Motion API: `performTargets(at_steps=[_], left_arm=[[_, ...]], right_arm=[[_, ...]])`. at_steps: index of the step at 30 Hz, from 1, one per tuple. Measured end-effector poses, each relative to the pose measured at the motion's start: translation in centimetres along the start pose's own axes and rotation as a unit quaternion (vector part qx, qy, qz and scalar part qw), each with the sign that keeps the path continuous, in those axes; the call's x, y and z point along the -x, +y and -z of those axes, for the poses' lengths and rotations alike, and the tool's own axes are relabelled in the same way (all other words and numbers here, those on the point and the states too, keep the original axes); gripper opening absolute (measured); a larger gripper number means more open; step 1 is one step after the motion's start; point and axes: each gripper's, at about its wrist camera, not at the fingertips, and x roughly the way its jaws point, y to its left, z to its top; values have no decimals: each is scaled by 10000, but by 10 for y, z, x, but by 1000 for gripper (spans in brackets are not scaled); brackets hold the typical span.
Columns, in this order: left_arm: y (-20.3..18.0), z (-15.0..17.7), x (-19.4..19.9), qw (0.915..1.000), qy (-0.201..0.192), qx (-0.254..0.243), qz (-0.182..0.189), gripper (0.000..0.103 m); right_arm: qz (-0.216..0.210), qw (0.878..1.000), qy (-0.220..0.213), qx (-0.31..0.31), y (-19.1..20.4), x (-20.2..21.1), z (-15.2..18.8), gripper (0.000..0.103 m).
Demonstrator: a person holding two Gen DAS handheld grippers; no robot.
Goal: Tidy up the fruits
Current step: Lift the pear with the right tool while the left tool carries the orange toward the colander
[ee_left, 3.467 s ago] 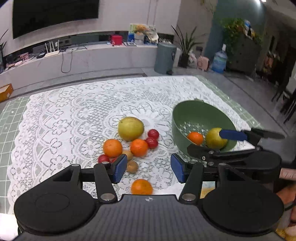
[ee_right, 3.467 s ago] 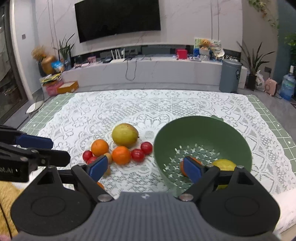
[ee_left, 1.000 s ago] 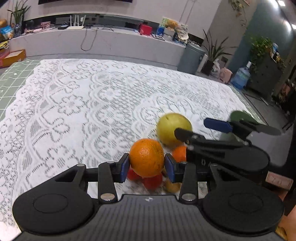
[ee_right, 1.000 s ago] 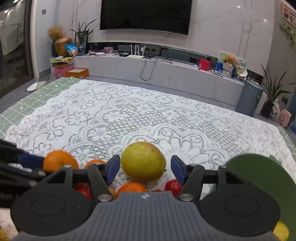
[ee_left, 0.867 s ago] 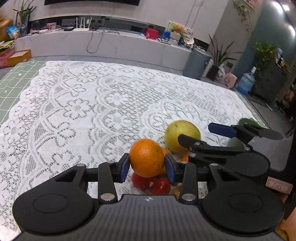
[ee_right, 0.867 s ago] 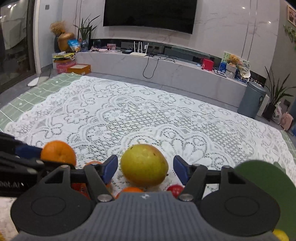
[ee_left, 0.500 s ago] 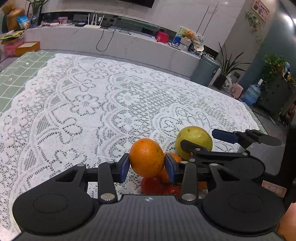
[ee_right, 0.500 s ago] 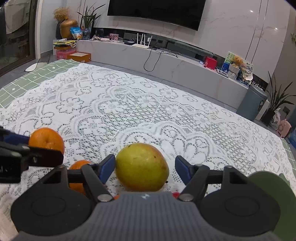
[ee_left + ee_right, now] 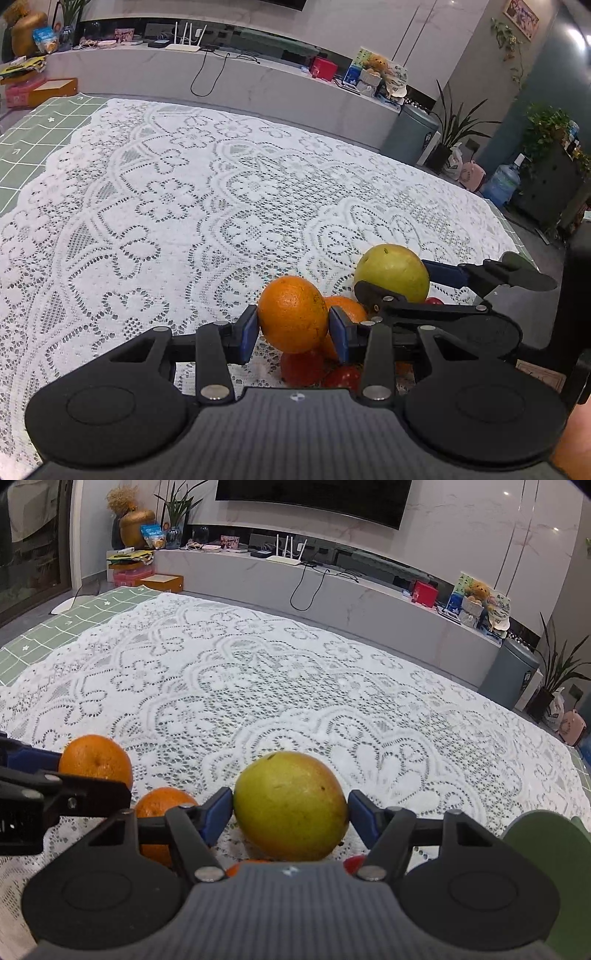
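My left gripper [image 9: 291, 328] is shut on an orange [image 9: 291, 314] and holds it above the fruit pile. That orange also shows in the right wrist view [image 9: 96, 762]. My right gripper [image 9: 291, 814] has its blue pads against both sides of a large yellow-green mango [image 9: 291, 806], seen too in the left wrist view [image 9: 393, 271]. A second orange [image 9: 160, 805] lies on the lace cloth beside it. Small red fruits [image 9: 301, 369] lie under the held orange. The green bowl's rim [image 9: 543, 834] shows at the right edge.
A white lace tablecloth [image 9: 184, 206] covers the green gridded table [image 9: 33, 122]. The far half of the cloth holds no objects. A long grey TV bench [image 9: 332, 590] with clutter stands beyond the table, and a grey bin [image 9: 513, 679] at its right end.
The left gripper closed on an orange and lifted it. The right gripper left the bowl, moved to the mango and its pads closed in on it.
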Motion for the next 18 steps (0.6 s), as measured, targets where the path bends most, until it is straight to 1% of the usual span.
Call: performTargets(at_steps=[7,12,18], left_arm=[[0,1,3,10000,-66,-7,14,46],[0,0,8,9999,-162,11,54,46],[0,2,20,9995,-228,147,181,46]], right_arm=[[67,9997,-104,-194,-4,6,3,65],[108,9988,-373,-315,-8,20,4,65],[19,9962,-746,-450,-11,47,5,65]])
